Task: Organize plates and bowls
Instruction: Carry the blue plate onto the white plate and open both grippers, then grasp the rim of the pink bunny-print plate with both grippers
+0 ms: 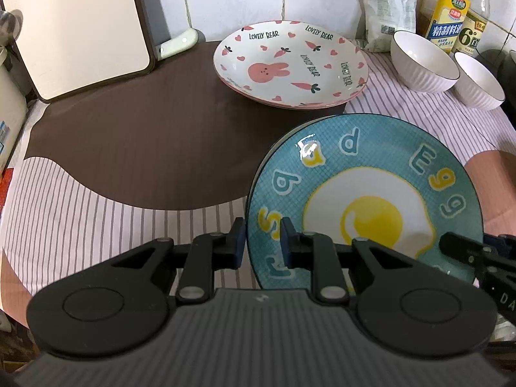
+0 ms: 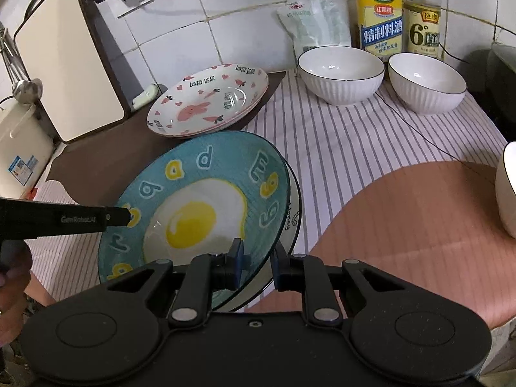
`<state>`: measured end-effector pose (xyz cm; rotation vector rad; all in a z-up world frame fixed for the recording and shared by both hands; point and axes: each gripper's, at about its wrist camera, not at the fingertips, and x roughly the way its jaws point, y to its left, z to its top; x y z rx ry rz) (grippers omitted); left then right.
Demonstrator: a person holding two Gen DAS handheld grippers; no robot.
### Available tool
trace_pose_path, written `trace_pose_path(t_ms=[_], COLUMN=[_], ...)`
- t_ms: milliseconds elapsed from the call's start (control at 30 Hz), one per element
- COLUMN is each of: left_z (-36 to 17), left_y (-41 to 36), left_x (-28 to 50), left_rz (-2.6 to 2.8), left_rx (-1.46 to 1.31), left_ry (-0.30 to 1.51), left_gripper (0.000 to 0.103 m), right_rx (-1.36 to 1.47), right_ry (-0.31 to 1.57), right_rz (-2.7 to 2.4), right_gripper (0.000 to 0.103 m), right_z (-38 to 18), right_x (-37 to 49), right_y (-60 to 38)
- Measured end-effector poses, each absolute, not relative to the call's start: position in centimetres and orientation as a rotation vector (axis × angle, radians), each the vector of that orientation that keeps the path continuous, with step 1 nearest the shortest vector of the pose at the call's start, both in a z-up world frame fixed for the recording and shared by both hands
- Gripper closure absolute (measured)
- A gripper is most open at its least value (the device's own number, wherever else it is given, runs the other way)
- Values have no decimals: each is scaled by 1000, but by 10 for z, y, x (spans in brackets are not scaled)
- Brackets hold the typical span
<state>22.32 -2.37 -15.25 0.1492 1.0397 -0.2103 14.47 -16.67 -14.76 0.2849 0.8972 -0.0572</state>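
A teal plate with a fried-egg picture (image 1: 371, 200) (image 2: 200, 206) lies on top of a second plate whose white rim (image 2: 293, 222) shows beneath it. My left gripper (image 1: 262, 242) straddles the teal plate's left rim, one finger outside, one over the plate. My right gripper (image 2: 256, 266) straddles its near right rim the same way. Whether either one pinches the rim I cannot tell. A pink rabbit plate (image 1: 290, 64) (image 2: 209, 103) sits on a matching plate further back. Two white ribbed bowls (image 2: 342, 74) (image 2: 425, 84) stand at the back right.
A white cutting board (image 1: 74, 29) leans on the tiled wall at the left. Sauce bottles (image 2: 380, 16) and a bag (image 2: 316, 22) stand behind the bowls. Another white bowl (image 2: 508, 190) is at the right edge. A black cable (image 2: 409, 122) crosses the striped cloth.
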Motion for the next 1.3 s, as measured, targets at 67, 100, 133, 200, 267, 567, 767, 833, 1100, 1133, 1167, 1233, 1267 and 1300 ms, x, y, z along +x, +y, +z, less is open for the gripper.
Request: trace_pose_path(t_ms=[67,100,133,200,267,567,767,833,1100,1133,1167,1233,1267,1300], left_z=[-153,-152,-152,-151,-148,-117,-96,-95,-126,-132,-138,-150,-155,-160], left_y=[-22,-21,-19,-15,-12,14,31,34,22,22,22,22,22,22], left_x=[224,224,225,227,229,242,266,277,343,352,361,376,381,388], left_rz=[-213,-216,-219,-227,-233,-281,-279,-274,-238,-234,-227,-215,-210,-195], left_rx=[140,132,124,101,87,-14,-78,-83,-99,-109,-127,-165,-168,-161], left_ry=[1042,1046,1049,1054,1045,961,880,861,815,824,841,871,878,886], left_gripper=[82,82,82,82,81,74,61,56,55,55,55,55,55,55], right_rx=[246,209,176,107,75,114,102,86,221,263,299,369,403,431], right_ry=[907,916,924,936,946,796,697,681,700,716,731,754,769,780], right_rz=[-46,-35,-32,-46,-59,41,176,185,219,212,202,179,169,157], right_gripper=[79,78,78,76,73,67,48,39,34,34,34,34,34,34], right_z=[-146,-145,-144,-143,-144,-113,-91,-90,-122,-128,-134,-145,-150,-154], right_x=[146,147,148,148,147,148,180,194,251,259,266,280,287,293], right_y=[-164,-161,-159,-155,-156,-180,-188,-186,-194,-198,-201,-206,-210,-212])
